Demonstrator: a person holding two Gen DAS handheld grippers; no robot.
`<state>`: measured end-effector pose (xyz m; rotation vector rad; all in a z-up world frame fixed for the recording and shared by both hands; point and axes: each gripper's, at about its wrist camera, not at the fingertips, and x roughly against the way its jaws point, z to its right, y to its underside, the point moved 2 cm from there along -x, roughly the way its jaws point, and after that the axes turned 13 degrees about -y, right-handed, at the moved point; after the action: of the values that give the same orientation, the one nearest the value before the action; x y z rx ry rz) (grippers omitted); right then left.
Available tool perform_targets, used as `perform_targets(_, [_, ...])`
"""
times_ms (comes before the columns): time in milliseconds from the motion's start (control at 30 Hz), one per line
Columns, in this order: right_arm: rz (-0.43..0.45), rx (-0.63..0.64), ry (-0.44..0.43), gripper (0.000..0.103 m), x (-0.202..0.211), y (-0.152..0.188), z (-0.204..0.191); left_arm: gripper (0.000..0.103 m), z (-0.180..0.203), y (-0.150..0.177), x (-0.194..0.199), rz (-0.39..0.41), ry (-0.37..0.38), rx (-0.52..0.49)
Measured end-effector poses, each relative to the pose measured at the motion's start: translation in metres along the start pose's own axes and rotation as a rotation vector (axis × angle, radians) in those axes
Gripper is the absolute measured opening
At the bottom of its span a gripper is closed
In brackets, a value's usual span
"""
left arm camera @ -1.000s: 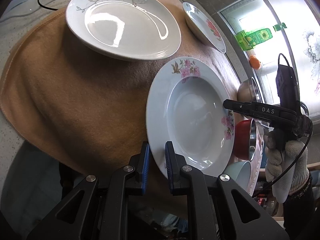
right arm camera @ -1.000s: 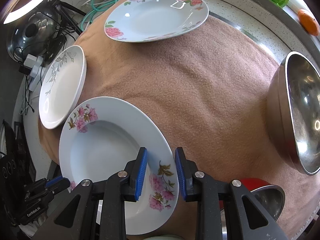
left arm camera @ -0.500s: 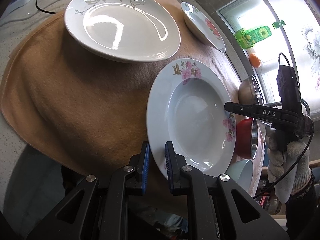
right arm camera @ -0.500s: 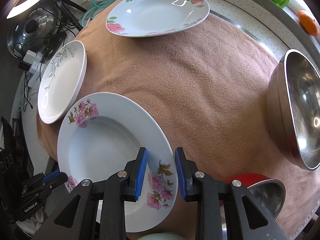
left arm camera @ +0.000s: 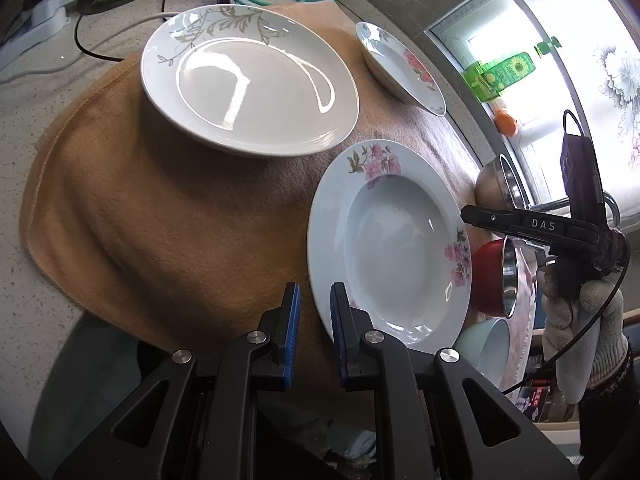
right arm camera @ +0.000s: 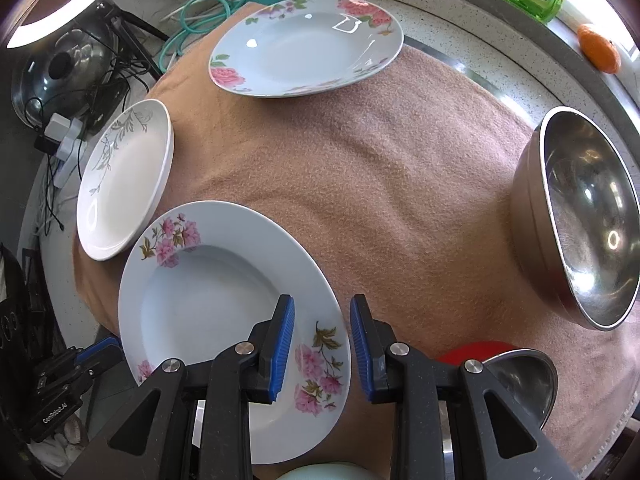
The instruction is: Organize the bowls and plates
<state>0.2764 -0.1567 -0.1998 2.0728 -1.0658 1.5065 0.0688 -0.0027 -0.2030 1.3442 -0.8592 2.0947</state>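
Observation:
A pale blue deep plate with pink flowers (left arm camera: 400, 264) (right arm camera: 200, 304) hangs over the front edge of the brown cloth (right arm camera: 380, 160). In the right wrist view it overlaps the rim of a white plate with grey leaves (right arm camera: 124, 176) (left arm camera: 248, 80). My left gripper (left arm camera: 315, 320) (right arm camera: 100, 350) is shut on the flowered plate's near-left rim. My right gripper (right arm camera: 322, 340) (left arm camera: 466, 214) straddles the opposite rim from above, one pad in the well and one at the outer edge, shut on it. A plate with red roses (right arm camera: 304, 44) (left arm camera: 400, 68) lies at the far side.
A large steel bowl (right arm camera: 580, 220) stands at the cloth's right. A red steel-lined bowl (left arm camera: 490, 276) and a light-blue bowl (left arm camera: 488, 344) sit close under the flowered plate. Cables (right arm camera: 200, 4) and a pot lid (right arm camera: 60, 68) crowd the far left. A gloved hand (left arm camera: 580, 320) holds the right gripper.
The left wrist view has tipped slightly, so the plates sit a bit lower in it. Both grippers keep the same hold on the flowered plate's rim.

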Motion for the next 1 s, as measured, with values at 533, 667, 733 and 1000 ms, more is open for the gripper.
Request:
perform_targets(533, [0.201,-0.079,0.014,0.038,0.051,0.021,-0.027,0.014,-0.035,-0.037,0.045,0.100,0.001,-0.075])
perform_targets(667, [0.256,-0.099,0.017,0.038,0.058,0.030,-0.038,0.013,-0.046,-0.048,0.058,0.127,0.007,-0.097])
perform_targets(733, [0.295,-0.121,0.013,0.038,0.063,0.033,-0.043,0.013,-0.049,-0.056,0.065,0.141,0.010,-0.112])
perform_targets(1000, [0.447,-0.187,0.007,0.038,0.081,0.041,-0.067,0.015,-0.060,-0.088,0.092,0.207,0.016,-0.181])
